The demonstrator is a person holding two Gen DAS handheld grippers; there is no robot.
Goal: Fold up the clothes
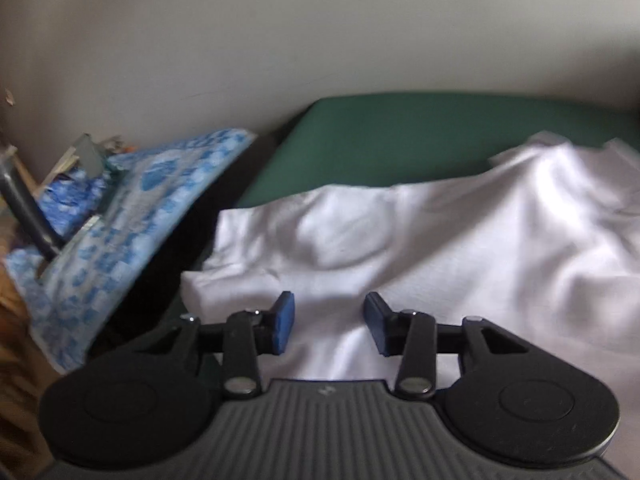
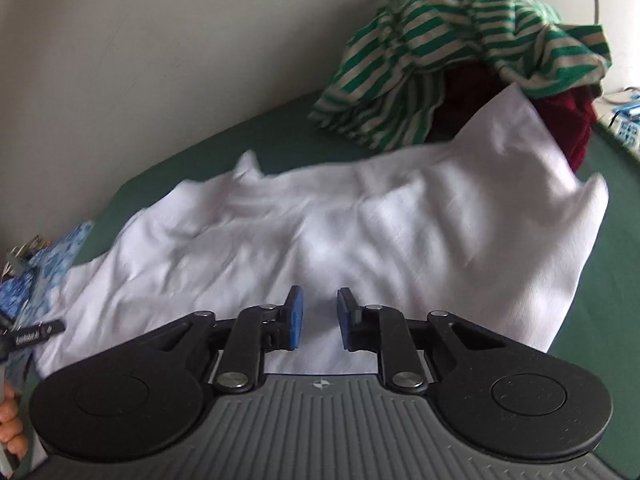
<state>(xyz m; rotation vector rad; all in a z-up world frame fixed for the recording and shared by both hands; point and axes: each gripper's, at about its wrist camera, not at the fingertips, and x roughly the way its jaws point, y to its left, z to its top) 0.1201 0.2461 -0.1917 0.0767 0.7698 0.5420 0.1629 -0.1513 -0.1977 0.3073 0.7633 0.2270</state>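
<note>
The left gripper (image 1: 329,322) is spread over the white garment (image 1: 420,240), with nothing pinched between its blue pads (image 1: 285,322). The right gripper (image 2: 319,317) has a narrower gap, and the cloth lies under it, not pinched. The garment lies wrinkled on the green surface (image 1: 380,140). Behind it, a striped green shirt (image 2: 460,40) is piled on a dark red cloth (image 2: 576,120). A blue patterned cloth (image 1: 132,208) lies at the left.
</note>
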